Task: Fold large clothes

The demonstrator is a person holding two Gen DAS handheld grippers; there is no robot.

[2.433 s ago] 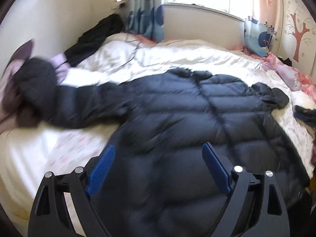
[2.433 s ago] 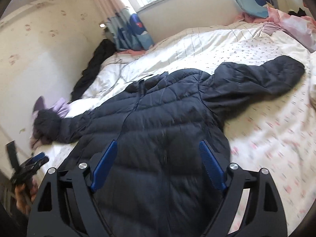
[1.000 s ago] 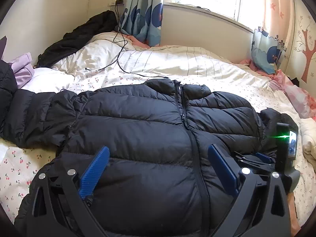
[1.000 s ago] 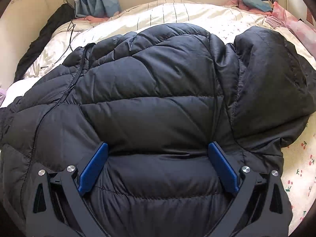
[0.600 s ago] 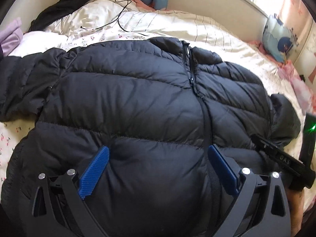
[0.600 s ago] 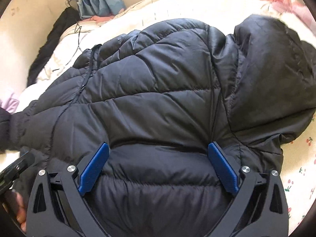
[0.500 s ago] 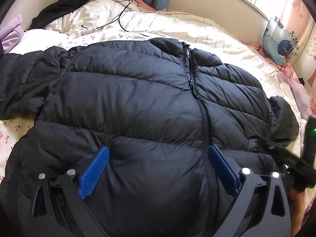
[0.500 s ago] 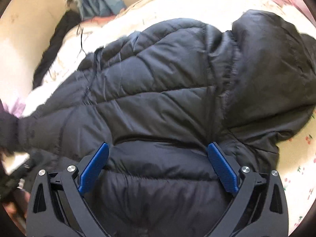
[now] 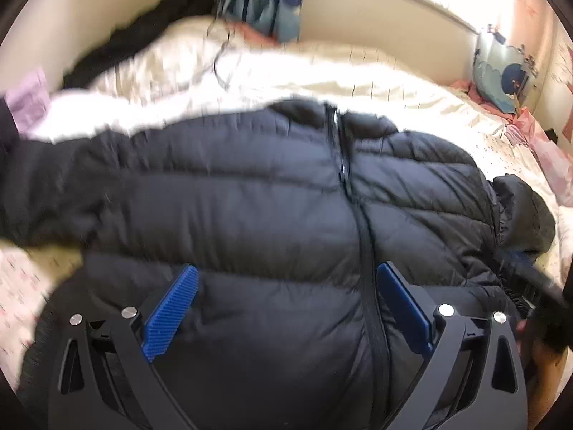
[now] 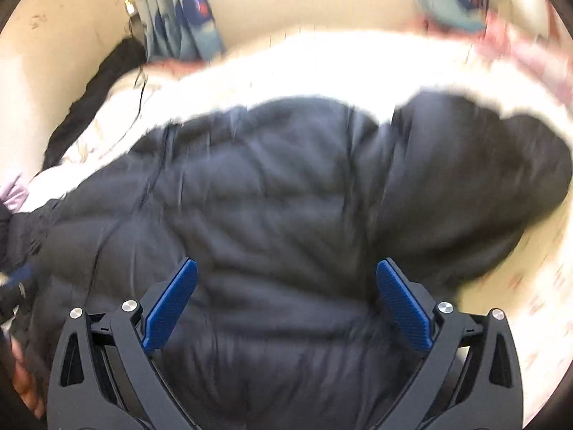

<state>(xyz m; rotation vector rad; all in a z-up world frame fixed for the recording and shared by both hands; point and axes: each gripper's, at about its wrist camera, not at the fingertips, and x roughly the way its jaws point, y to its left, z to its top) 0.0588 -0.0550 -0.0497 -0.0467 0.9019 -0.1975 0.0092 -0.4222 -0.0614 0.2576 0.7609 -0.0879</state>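
A black quilted puffer jacket (image 9: 272, 208) lies front up on the bed, zipper (image 9: 361, 236) closed, collar away from me. Its left sleeve (image 9: 46, 186) stretches out to the left; its right sleeve (image 10: 465, 186) lies folded in against the body. My left gripper (image 9: 286, 308) is open, hovering over the jacket's lower left half. My right gripper (image 10: 286, 301) is open over the lower right half; it also shows at the right edge of the left wrist view (image 9: 537, 286). Both views are motion-blurred.
The bed (image 9: 412, 96) has a white patterned sheet and a rumpled duvet. A dark garment (image 9: 143, 32) and a cable lie at the far left by the wall. Curtains (image 9: 265, 3) hang behind. Pink clothes (image 9: 548, 154) lie at the far right.
Both grippers have pulled back and tilted up a little from the jacket; more of the bed and wall shows. The jacket lies as before. Both stay open.
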